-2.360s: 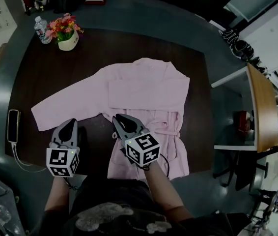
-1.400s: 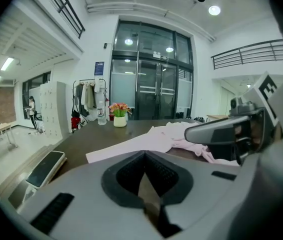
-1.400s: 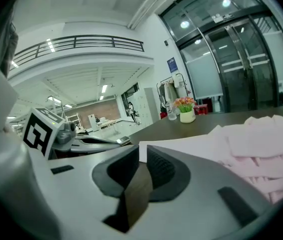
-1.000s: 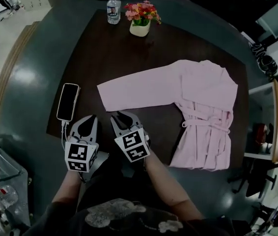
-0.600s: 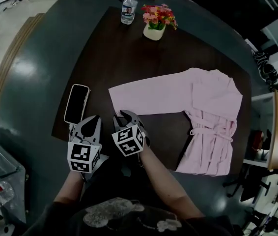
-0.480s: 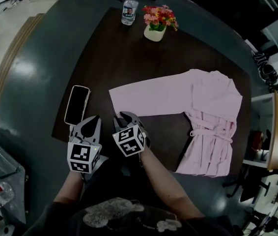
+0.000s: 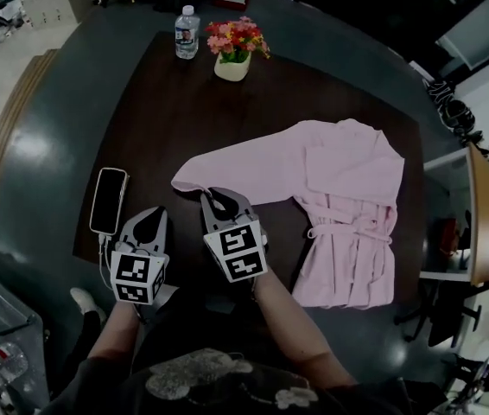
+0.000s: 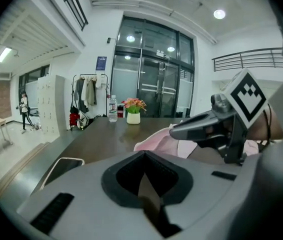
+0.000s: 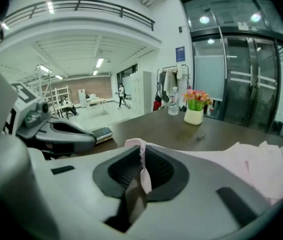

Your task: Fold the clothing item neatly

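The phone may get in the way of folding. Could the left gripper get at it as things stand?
Probably yes. The left gripper is shut and empty, and the phone lies on the table just to its left, with nothing between them. It would have to open first.

**Pink robe [image 7: 352, 188] lay spread on a dark counter [image 7: 184, 102], one cuff caught up**
The pale robe lay flat toward the counter's right side, front up, its belt [image 7: 348, 230] tied across the waist. One long sleeve [image 7: 244, 167] stretched away to the left, its cuff pinched between the jaws of the right gripper [image 7: 216, 201], which had just been closing on the cloth.
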The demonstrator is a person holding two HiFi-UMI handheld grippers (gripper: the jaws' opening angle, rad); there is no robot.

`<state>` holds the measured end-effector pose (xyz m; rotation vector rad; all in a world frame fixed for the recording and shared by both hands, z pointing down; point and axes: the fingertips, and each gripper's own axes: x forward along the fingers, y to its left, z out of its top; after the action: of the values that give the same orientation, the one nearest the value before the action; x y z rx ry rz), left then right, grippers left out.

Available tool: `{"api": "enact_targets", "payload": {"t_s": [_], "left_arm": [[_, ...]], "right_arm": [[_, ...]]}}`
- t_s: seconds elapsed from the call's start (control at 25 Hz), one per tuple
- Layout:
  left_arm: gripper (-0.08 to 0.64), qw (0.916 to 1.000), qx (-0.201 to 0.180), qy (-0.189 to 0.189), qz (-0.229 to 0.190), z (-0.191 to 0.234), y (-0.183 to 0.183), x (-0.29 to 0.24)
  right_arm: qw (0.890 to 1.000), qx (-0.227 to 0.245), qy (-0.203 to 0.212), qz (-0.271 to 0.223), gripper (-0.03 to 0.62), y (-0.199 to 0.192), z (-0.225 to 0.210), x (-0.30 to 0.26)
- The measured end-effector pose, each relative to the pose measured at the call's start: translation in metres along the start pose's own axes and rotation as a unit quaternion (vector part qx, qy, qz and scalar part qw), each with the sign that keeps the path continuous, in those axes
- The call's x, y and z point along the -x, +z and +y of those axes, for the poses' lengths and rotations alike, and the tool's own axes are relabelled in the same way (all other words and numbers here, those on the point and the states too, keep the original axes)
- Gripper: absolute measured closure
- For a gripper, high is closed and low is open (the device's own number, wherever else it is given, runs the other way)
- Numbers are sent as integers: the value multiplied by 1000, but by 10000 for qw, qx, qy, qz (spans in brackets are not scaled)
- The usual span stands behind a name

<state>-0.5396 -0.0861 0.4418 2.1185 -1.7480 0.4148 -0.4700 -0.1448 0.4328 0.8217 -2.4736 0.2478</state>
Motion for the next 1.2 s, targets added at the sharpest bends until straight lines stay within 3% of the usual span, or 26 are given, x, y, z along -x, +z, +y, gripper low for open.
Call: {"api": "enact_targets", "payload": {"t_s": [0.32, 0.68, 0.96, 1.2], "left_arm": [[551, 9997, -118, -176, -128, -104, 32, -35], [551, 9993, -235, -217, -214, -212, 49, -67], [551, 9993, -233, -29, -297, -254, 57, -76], [551, 9991, -286, -207, -223, -262, 57, -84]], "right_arm": [[9945, -475, -770, -518, 569, 0, -133, 101], [9793, -1308, -1439, -562, 569, -68, -278, 194], [9790, -1580, -1251, -296, 569, -116, -316, 206], [9784, -1581, -1226, -519, 569, -102, -322, 208]]}}
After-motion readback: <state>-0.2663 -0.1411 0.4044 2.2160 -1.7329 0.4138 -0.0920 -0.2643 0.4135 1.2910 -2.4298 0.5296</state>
